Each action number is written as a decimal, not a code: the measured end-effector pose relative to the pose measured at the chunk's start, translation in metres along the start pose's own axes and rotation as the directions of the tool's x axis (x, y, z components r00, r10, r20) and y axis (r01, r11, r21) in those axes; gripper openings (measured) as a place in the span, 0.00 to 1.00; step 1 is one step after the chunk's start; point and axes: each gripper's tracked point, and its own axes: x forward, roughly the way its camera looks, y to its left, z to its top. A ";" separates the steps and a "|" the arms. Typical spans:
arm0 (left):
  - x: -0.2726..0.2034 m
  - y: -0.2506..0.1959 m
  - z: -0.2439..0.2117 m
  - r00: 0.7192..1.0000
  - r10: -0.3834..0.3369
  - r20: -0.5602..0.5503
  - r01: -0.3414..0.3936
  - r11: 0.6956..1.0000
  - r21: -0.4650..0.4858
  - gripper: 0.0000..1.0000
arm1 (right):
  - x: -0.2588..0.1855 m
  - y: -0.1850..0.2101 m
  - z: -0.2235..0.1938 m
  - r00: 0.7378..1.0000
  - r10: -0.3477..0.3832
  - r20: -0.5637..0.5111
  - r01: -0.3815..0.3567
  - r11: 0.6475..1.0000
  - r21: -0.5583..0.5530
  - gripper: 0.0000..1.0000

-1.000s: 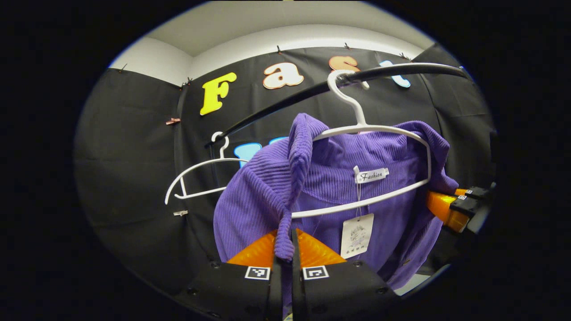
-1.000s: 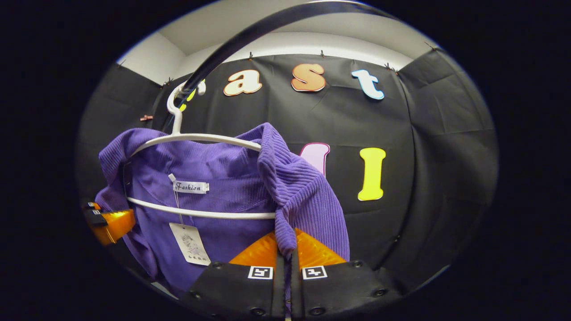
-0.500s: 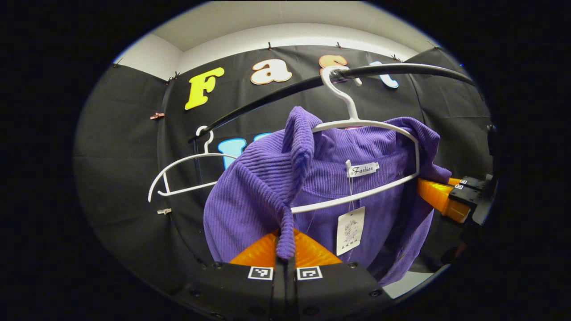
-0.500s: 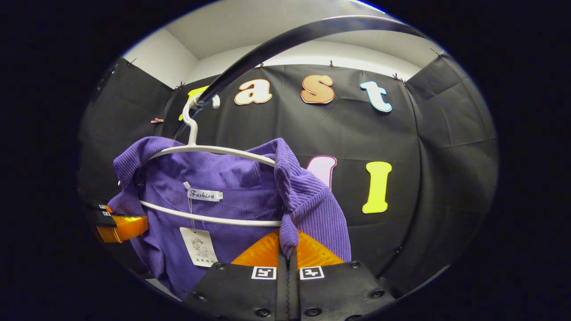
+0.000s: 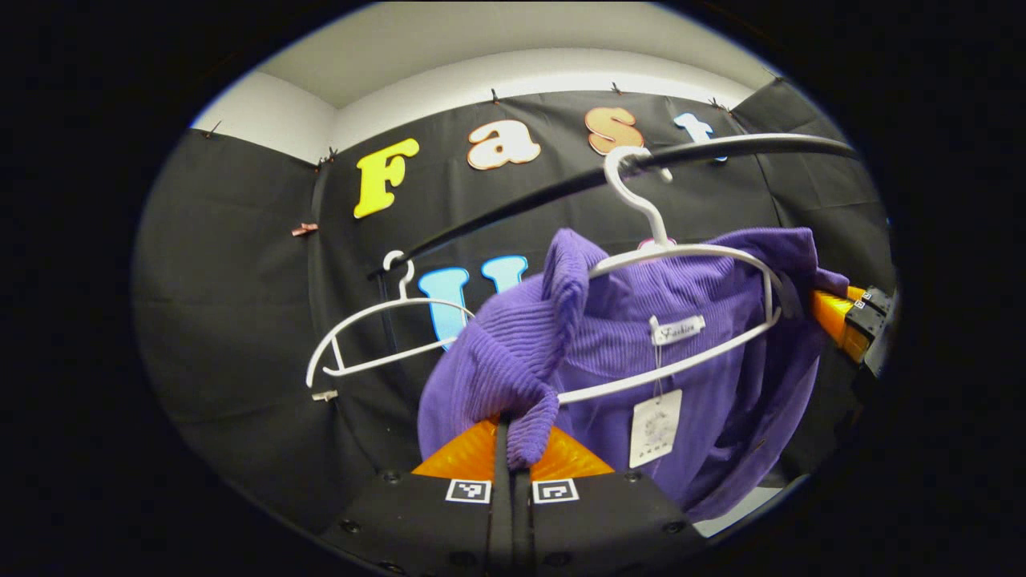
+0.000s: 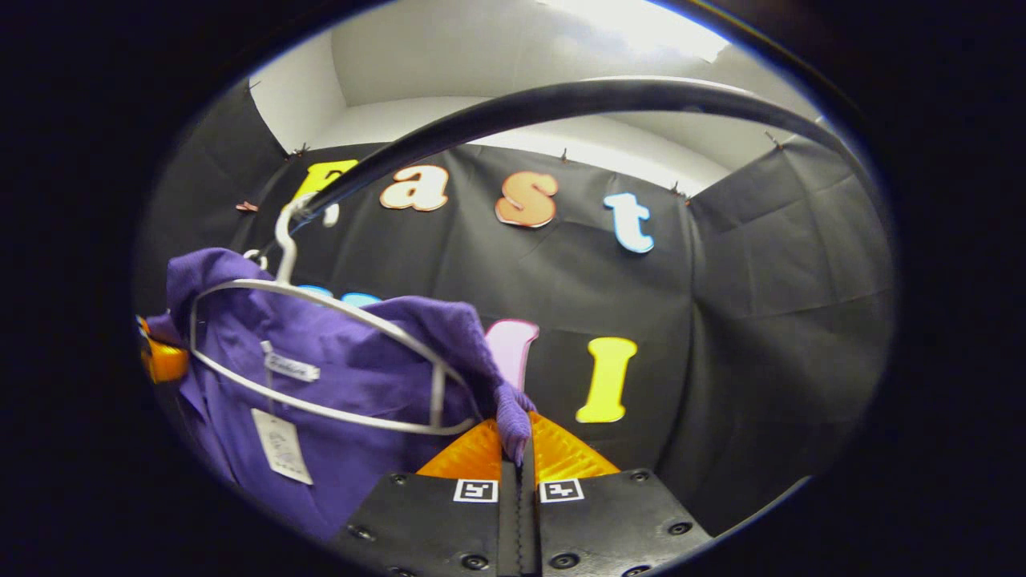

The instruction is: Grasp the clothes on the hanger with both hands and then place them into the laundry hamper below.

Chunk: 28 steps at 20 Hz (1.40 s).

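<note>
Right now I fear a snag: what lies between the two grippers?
In the left gripper view, the purple ribbed garment on its white wire hanger spans from left gripper to right gripper.

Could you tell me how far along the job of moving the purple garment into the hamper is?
Done: both grasps. The left gripper and the right gripper are each shut on a fold of the purple garment. In hand: freeing it, since it is draped on the white hanger, which hooks on the black rail. Left: pulling it off and lowering it into the hamper.
</note>
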 end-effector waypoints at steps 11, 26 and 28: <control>0.024 0.053 0.063 0.993 0.071 0.092 -0.072 0.997 0.007 0.05 | 0.036 -0.031 -0.004 0.992 -0.114 0.051 0.116 0.992 -0.039 0.04; 0.021 0.089 -0.060 0.979 0.133 -0.157 -0.145 0.987 -0.069 0.05 | -0.022 0.040 -0.128 0.967 0.093 -0.237 -0.095 0.995 0.003 0.05; 0.009 0.087 -0.076 0.974 0.120 -0.190 -0.137 0.987 -0.078 0.05 | -0.036 0.047 -0.134 0.953 0.125 -0.277 -0.118 0.992 0.042 0.04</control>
